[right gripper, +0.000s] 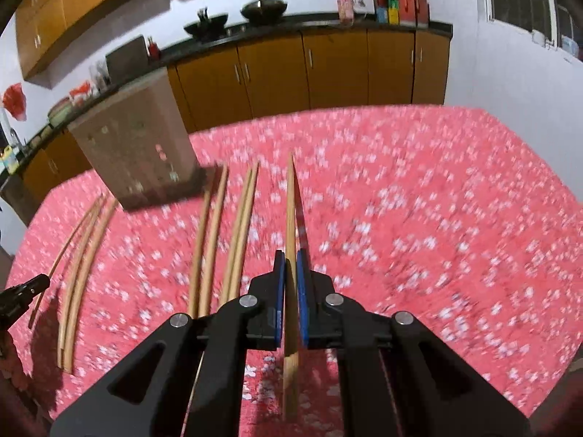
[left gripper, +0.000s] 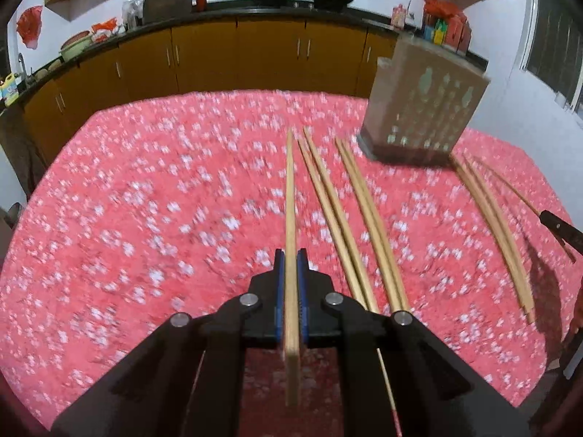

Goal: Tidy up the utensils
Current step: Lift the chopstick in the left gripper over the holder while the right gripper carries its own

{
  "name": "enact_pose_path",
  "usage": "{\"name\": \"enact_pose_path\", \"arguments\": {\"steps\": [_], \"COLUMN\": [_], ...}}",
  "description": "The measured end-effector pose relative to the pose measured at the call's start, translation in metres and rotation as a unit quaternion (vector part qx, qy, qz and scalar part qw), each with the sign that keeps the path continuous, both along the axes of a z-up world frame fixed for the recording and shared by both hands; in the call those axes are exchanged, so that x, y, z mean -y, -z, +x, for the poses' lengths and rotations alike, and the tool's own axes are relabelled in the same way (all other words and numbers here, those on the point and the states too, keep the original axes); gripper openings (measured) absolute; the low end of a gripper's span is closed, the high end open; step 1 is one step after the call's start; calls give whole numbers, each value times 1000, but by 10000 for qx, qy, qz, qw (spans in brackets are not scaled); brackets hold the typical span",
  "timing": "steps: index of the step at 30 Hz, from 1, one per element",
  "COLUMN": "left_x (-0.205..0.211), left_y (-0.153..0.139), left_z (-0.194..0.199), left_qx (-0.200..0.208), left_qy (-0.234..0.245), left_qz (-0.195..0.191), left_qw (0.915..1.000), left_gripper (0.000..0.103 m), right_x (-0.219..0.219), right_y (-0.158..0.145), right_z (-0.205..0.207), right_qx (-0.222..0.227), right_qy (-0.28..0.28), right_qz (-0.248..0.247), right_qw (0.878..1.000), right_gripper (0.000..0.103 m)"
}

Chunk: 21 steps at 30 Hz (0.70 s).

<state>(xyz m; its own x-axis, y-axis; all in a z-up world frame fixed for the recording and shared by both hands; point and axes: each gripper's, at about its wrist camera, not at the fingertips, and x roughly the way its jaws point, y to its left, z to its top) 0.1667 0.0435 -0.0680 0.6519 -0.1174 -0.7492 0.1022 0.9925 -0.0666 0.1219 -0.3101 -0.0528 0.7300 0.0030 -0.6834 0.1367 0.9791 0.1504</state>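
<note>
My left gripper (left gripper: 290, 255) is shut on a wooden chopstick (left gripper: 290, 196) that points forward over the red floral tablecloth (left gripper: 145, 218). My right gripper (right gripper: 290, 256) is shut on another wooden chopstick (right gripper: 290, 204), also held above the cloth. Several more chopsticks lie on the table: pairs (left gripper: 328, 211) (left gripper: 368, 215) right of the left gripper and a bundle (left gripper: 495, 233) further right. In the right wrist view they lie left of the gripper (right gripper: 207, 240) (right gripper: 242, 229) (right gripper: 80, 276). A brown perforated utensil holder (left gripper: 422, 102) (right gripper: 138, 134) stands upright behind them.
The other gripper's tip shows at the right edge in the left wrist view (left gripper: 561, 233) and at the left edge in the right wrist view (right gripper: 22, 295). Kitchen cabinets (left gripper: 237, 58) and a counter with woks run behind the table. Both views are motion-blurred.
</note>
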Motion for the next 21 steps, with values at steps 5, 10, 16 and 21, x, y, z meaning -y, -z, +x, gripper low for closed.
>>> {"name": "enact_pose_path", "arguments": {"steps": [5,10,16,21], "left_x": [-11,-16,-17,-17], "left_y": [-34,-60,-80,-100], "left_z": [-7,-14,-18,-18], "left_qx": [411,731,1040,1352], "left_qy": [-92,-102,-175,-232], "left_qz": [-93,-125,-171,-198], "left_qw": [9991,9972,9943,9904], "left_gripper": [8,8,8,8], "right_x": [1,-2,-2,-1], "right_y": [-21,-36,-52,-66], "right_z": [-7,-11,-15,-15], "right_qx": [328,579,863,1122], "right_qy": [7,-9,27,55], "right_qz": [33,33,24,37], "right_qw": [9995,9983,9963,9937], "right_gripper": [7,7,7,7]}}
